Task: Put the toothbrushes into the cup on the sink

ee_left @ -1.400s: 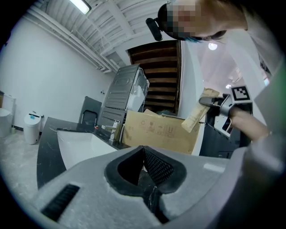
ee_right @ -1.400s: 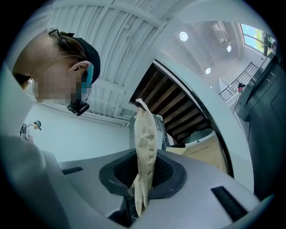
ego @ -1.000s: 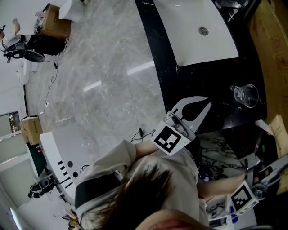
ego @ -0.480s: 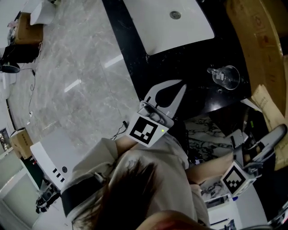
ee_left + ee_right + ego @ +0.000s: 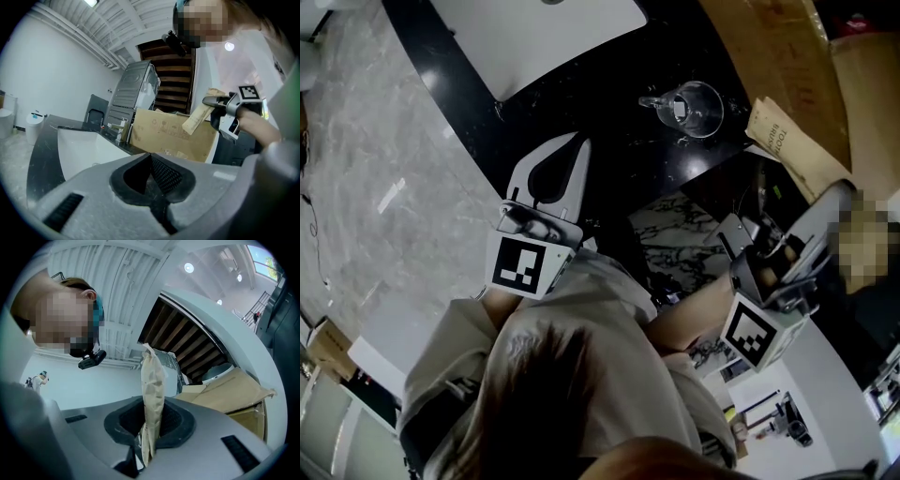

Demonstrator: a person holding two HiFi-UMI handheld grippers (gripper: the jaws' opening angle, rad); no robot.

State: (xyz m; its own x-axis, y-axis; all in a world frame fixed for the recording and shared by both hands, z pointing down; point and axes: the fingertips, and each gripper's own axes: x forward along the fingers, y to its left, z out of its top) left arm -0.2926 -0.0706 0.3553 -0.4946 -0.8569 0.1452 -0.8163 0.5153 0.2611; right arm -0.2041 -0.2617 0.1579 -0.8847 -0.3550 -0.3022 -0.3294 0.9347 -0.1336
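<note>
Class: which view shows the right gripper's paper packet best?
The right gripper view: the paper packet stands close up, clamped in the right gripper. The left gripper view shows it small and far; the head view, from above.

A pale grey marble floor [image 5: 356, 141] is spreading out beside a black counter [image 5: 609, 112] and is catching a streak of light. A large cardboard box [image 5: 164, 133] is leaning at the counter's far end, and a grey metal cabinet [image 5: 133, 93] is standing behind it under dark wooden slats [image 5: 171, 79]. A plain white wall [image 5: 51, 70] is rising to a ribbed white ceiling [image 5: 93, 28], where a lamp [image 5: 91, 2] is glowing.
</note>
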